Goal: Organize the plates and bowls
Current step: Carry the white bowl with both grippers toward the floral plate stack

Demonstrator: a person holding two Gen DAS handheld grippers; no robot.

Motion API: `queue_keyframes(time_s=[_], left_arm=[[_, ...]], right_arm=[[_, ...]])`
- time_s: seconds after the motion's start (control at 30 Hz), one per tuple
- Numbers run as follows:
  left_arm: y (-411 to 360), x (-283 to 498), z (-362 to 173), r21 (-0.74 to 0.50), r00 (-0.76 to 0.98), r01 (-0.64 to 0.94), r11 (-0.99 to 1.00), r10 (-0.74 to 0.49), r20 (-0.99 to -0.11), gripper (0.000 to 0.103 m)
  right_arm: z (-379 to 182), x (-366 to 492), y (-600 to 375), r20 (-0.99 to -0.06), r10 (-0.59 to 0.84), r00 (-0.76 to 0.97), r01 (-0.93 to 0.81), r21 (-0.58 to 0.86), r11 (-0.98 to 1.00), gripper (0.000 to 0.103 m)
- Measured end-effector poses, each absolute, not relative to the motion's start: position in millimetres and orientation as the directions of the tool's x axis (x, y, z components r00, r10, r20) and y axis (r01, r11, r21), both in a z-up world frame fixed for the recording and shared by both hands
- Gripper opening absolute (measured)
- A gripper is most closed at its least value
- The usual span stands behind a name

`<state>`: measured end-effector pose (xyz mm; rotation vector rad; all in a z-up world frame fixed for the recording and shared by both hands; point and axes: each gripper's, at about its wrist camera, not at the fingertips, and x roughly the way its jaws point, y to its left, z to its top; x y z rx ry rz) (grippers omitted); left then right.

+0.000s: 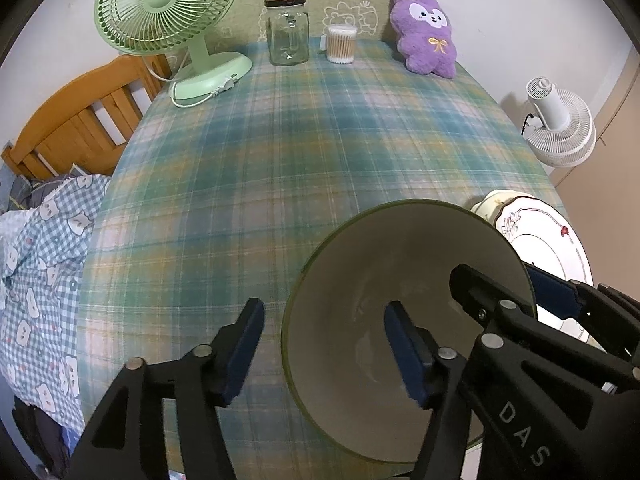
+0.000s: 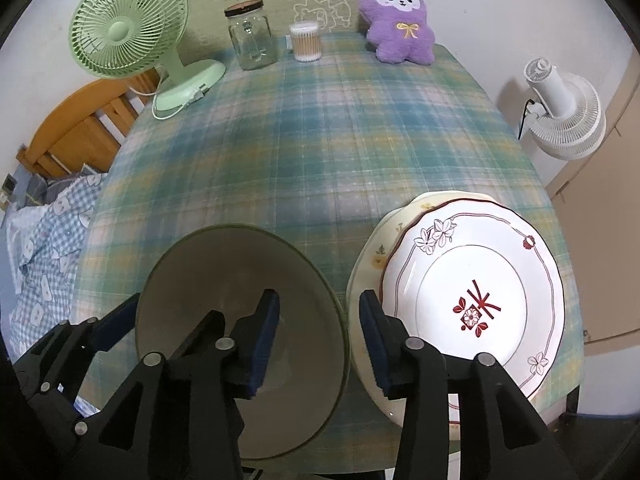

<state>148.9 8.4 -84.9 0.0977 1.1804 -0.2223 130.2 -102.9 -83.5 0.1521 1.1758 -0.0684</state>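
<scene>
We are looking at a job that seems partly done. The two plates are already stacked near the table's [image 2: 320, 140] front right corner, at about four o'clock in the right wrist view: the white plate [image 2: 474, 300] with red flowers and a scalloped, dark-lined rim is lying on the cream plate [image 2: 374, 254], which is showing only as a crescent at its left. The bowl [image 2: 240, 340] is sitting just beside them at about seven o'clock, not yet joined to the stack, so we judge that placing it is what is left.

We are straddling the bowl's rim from both sides. The right gripper [image 2: 318, 334] is spread wide, its left finger reaching over the bowl's inside and its right finger over the plates' edge; it is pinching nothing. The left gripper [image 1: 324, 346] is likewise spread, one blue pad outside the bowl [image 1: 408, 320] and one inside, with no squeeze that we can see. Whether any pad is touching the wall we cannot tell.

The bowl is looking glazed and smooth, a wide flaring cone with a thin olive-green rim and a pale grey-cream inside carrying faint sheen. The plates are glossy ceramic, shallow and hard. Under them the plaid cloth is soft and woven, likely giving some grip.
</scene>
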Motion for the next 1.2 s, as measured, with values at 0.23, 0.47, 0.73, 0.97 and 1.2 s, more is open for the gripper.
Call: queue_keyframes(time_s=[0.23,0.47,0.73,0.97,1.2], left_arm=[[5,150,-93,-0.041,0.346,0.226,0.973,-0.119,-0.931,0.067],[8,157,-104,-0.051,0.304,0.177,0.983,-0.104,-0.947,0.067],[5,159,-111,-0.071,0.270,0.159,0.985,-0.113,-0.956,0.058],[0,158,-110,-0.076,0.278,0.161,0.984,-0.119,-0.953,0.052],[-2,157,-110,-0.064,0.279,0.169,0.983,-0.110,-0.954,0.050]], right_arm=[[-97,139,-101,-0.932,0.064,0.358,0.083,0.100,0.992,0.046],[-106,150,-97,-0.940,0.089,0.328,0.047,0.110,0.993,0.046],[-116,158,-99,-0.947,0.131,0.295,0.012,0.140,0.990,0.046],[-122,163,-104,-0.941,0.189,0.281,0.001,0.197,0.980,0.050],[-123,161,-105,-0.942,0.198,0.271,0.009,0.208,0.978,0.050]])
